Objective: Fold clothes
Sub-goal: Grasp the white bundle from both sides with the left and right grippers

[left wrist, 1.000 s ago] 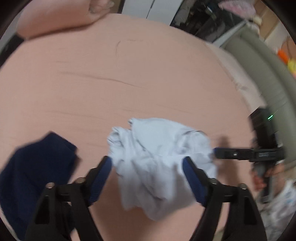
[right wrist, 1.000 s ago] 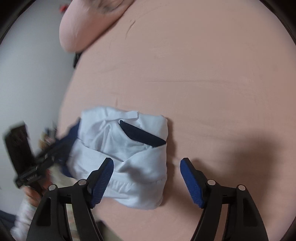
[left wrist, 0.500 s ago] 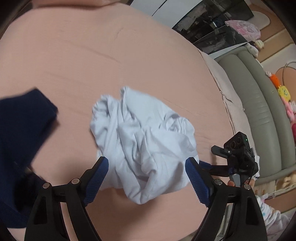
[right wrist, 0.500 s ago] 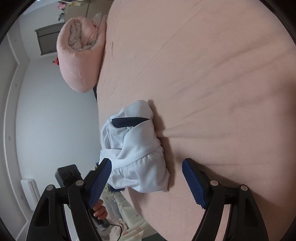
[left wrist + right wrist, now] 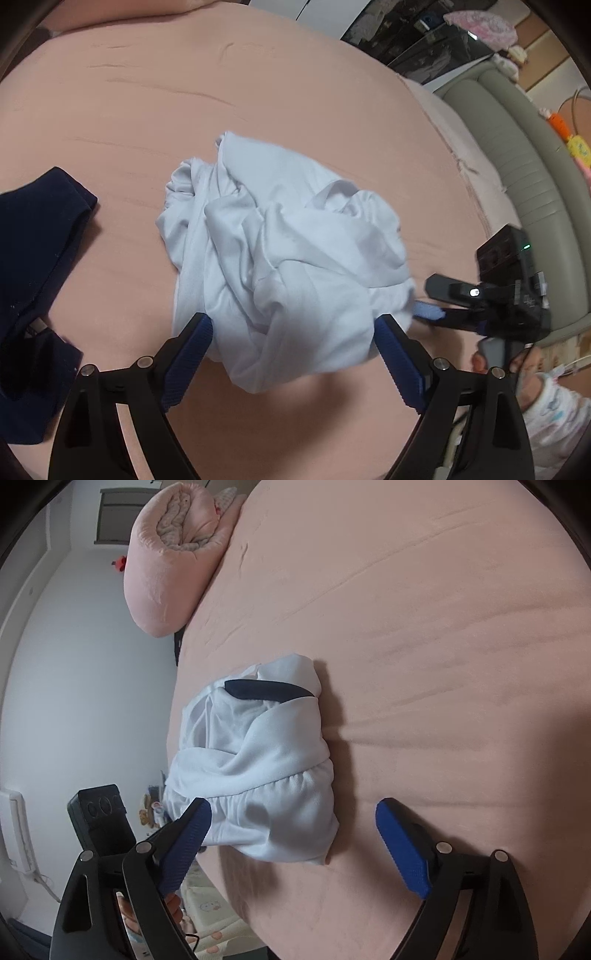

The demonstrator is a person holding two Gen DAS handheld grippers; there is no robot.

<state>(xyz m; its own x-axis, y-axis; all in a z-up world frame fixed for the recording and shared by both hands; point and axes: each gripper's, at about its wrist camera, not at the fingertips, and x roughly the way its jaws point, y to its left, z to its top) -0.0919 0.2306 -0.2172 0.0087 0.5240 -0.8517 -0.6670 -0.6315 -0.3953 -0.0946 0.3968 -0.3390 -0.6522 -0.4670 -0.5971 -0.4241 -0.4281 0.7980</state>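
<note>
The white garment (image 5: 280, 254) is seen crumpled on the bed (image 5: 295, 92), at twelve o'clock from the left gripper (image 5: 291, 354). The right gripper (image 5: 291, 845) is seen beside it. Both grippers' jaws are held apart, empty.

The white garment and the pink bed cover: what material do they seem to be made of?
The white garment looks like a thin, smooth knit, perhaps polyester sportswear: it has a slight sheen, soft rounded folds, a gathered band and a dark navy trim. The pink bed cover looks like a matte, soft fabric, maybe brushed fleece or cotton: no shine, only shallow creases. The exact fibre cannot be told from these views.
</note>
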